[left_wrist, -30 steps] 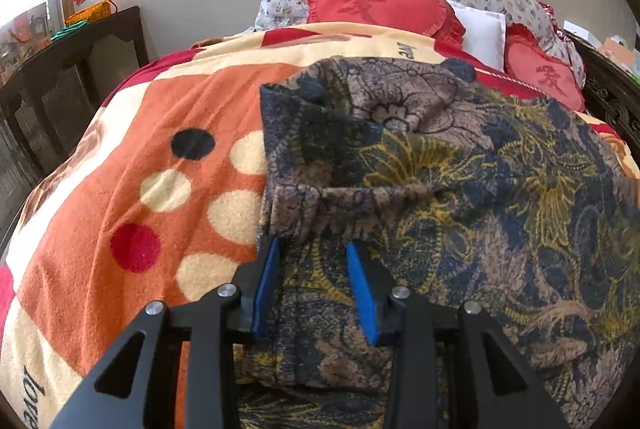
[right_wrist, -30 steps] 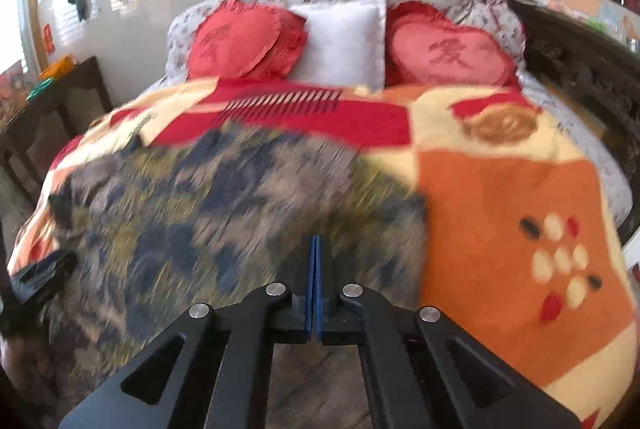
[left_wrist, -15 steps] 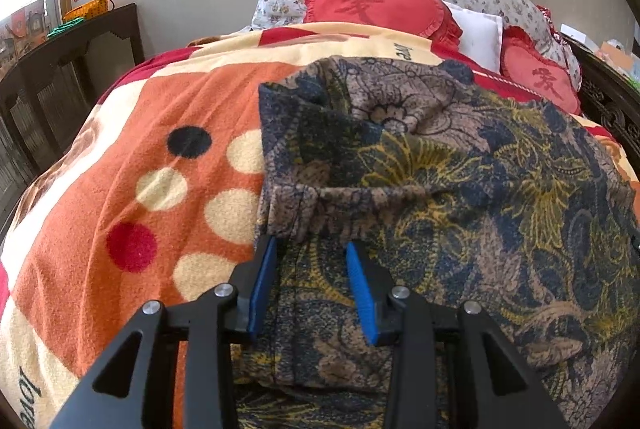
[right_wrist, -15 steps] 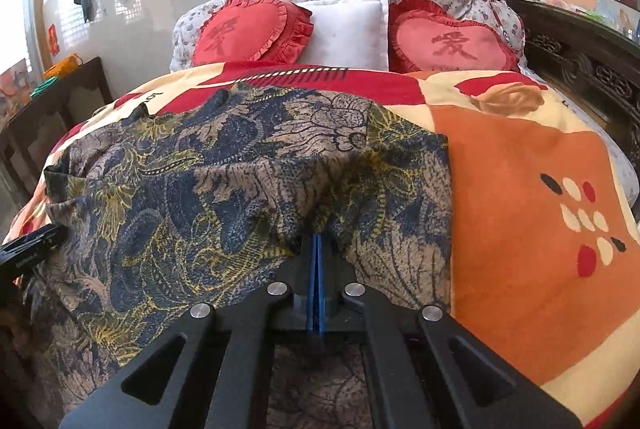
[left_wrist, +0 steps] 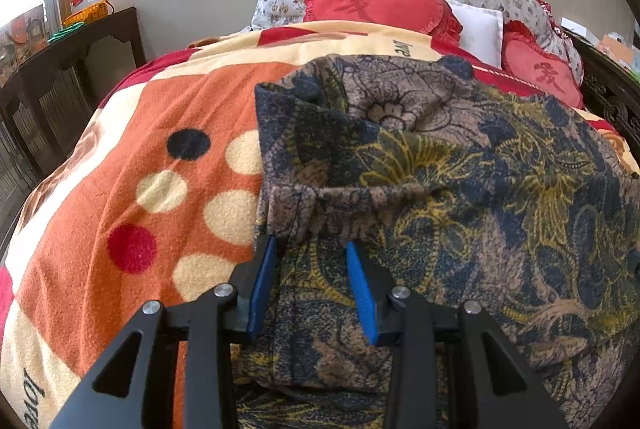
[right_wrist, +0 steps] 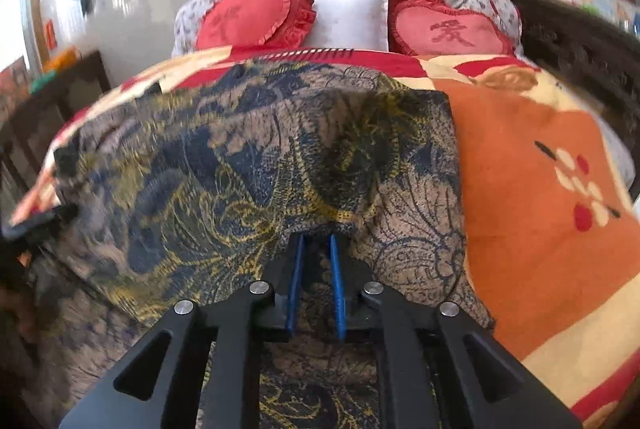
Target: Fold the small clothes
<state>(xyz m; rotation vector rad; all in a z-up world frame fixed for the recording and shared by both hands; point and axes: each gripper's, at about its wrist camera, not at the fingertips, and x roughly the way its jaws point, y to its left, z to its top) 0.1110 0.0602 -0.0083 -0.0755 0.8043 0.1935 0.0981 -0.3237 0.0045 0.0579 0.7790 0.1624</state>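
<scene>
Your left hand-held gripper (left_wrist: 312,249) sits spread wide over the floral garment's (left_wrist: 460,181) folded hem. Garment lies on the orange blanket (left_wrist: 132,157).

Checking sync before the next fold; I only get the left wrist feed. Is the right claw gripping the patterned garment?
Observer: No. The right claw has its pads slightly apart, with the tips at a raised fold of the patterned garment.
Operator: Where's the garment's right edge?
Observer: It runs fairly straight down the orange blanket, to the right of that claw.
Operator: Is my side visible from there?
Observer: Barely. The left claw is a dark blurred shape at the far left edge, by the garment's other side.
</scene>
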